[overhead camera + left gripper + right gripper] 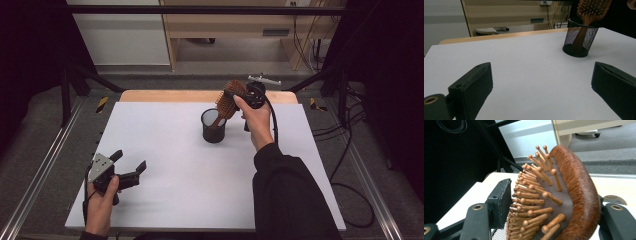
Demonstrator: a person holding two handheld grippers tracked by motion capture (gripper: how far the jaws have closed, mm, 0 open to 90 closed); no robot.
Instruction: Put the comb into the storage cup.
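Note:
A wooden paddle hairbrush [228, 101] stands tilted, its handle down inside a black mesh cup [214, 128] at the back middle of the white table [175, 195]. My right gripper [234, 96] is shut on the brush head. In the right gripper view the brush [576, 187] sits between the jaws, bristles against the left one, and the right gripper [551, 205] spans it. My left gripper [131, 160] is open near the front left corner with nothing in it. In the left gripper view its jaws [541, 82] stand wide apart, facing the cup [579, 41] and brush [594, 8].
Metal frame rails [45, 155] run along both sides of the table. Black cables [350, 150] lie on the floor at the right. A wooden desk [225, 25] stands beyond the far edge.

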